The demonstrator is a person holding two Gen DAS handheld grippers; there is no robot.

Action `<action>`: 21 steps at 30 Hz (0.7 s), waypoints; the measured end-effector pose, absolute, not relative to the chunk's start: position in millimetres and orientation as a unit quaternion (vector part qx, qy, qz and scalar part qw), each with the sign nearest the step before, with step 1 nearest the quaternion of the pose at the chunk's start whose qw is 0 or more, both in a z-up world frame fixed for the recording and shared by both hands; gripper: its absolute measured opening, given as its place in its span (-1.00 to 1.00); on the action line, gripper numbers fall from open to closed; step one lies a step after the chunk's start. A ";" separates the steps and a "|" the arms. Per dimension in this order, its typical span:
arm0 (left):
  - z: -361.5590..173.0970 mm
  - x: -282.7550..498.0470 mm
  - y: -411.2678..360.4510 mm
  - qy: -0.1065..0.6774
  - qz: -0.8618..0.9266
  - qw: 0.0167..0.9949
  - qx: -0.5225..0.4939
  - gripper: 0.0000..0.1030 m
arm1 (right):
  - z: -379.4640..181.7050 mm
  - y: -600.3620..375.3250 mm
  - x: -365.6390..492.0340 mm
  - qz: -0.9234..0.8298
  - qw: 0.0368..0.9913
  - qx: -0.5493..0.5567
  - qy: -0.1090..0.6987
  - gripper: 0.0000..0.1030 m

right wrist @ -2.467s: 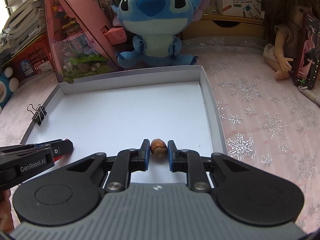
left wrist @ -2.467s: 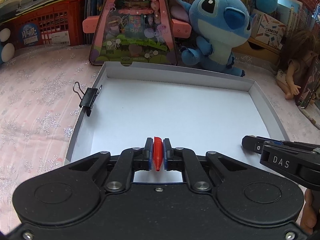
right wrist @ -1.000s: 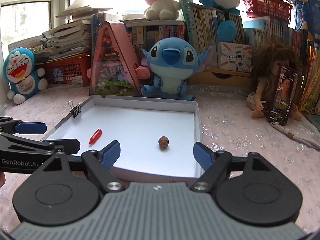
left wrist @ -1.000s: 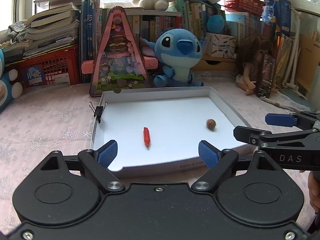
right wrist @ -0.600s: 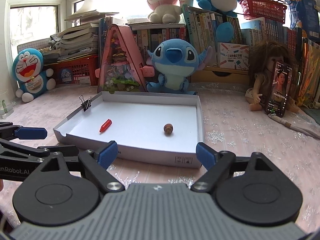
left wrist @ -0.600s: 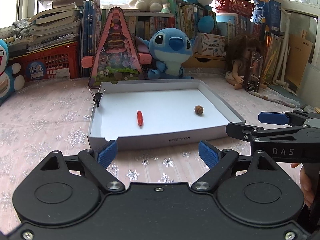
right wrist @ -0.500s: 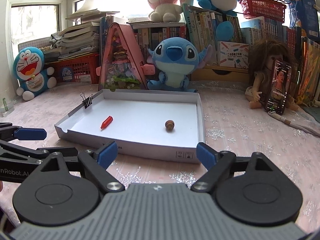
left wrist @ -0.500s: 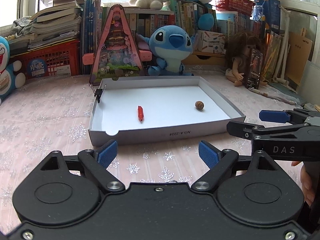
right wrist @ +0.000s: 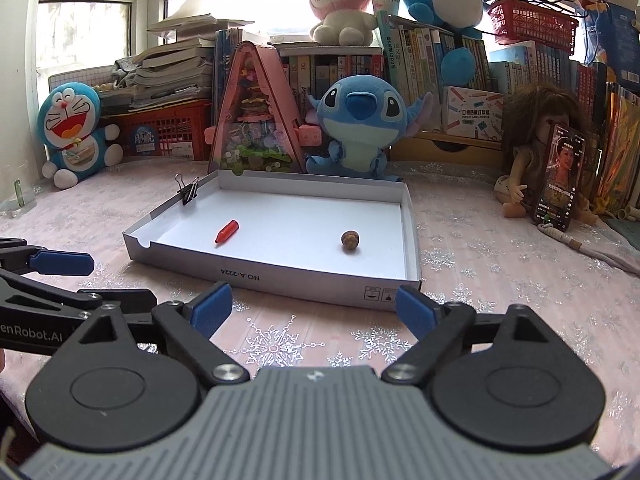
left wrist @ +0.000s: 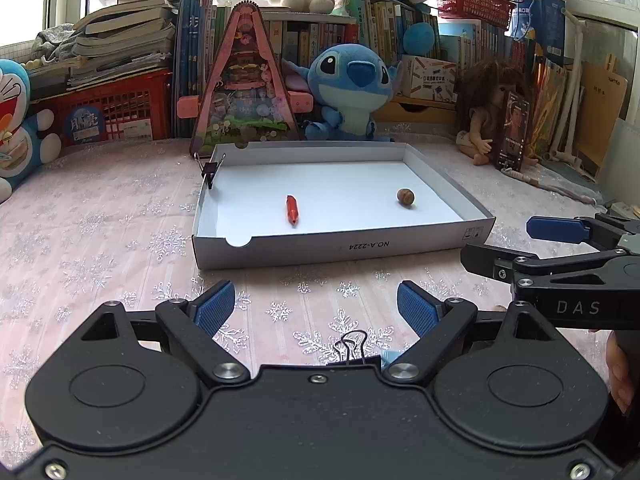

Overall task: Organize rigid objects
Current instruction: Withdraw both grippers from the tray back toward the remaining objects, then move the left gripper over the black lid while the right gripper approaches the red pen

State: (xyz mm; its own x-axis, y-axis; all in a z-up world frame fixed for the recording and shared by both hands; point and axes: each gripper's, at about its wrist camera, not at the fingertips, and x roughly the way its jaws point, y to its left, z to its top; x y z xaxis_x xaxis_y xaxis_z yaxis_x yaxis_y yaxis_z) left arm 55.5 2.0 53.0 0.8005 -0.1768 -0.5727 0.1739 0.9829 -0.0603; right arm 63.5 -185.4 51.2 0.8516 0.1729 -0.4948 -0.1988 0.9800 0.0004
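Currently both grippers hover over the surface near the tray [left wrist: 340, 246], wide apart and empty: left gripper [left wrist: 316, 308], right gripper [right wrist: 306, 306], whose jaws have just been opening with nothing between them. Probable next pick: the binder clip [left wrist: 354, 350] on the cloth just below the left gripper. Drop straight down, square the pads on the clip body, not the wire handles. Count in tray: one red crayon [left wrist: 292, 209], one acorn-like nut [left wrist: 405, 197], one binder clip on the left rim [left wrist: 209, 168].

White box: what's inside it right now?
Inside the white box: a red crayon left of centre and a brown nut to its right, apart. A binder clip grips the left wall. The near wall hides a floor strip.
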 end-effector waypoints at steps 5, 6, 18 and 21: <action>50.7 51.2 3.2 0.304 -0.091 0.948 -0.004 0.70 | 47.6 -181.1 58.7 0.100 0.961 -0.032 0.256 0.84; 50.1 50.4 3.6 0.304 -0.091 0.948 -0.004 0.70 | 46.8 -180.3 57.9 0.100 0.961 -0.034 0.256 0.84; 36.6 35.8 11.9 0.314 -0.076 0.946 -0.004 0.70 | 34.7 -181.2 42.9 0.097 0.961 -0.030 0.258 0.85; 33.5 32.0 14.8 0.314 -0.069 0.947 -0.002 0.70 | 32.3 -183.0 39.9 0.095 0.961 -0.026 0.259 0.85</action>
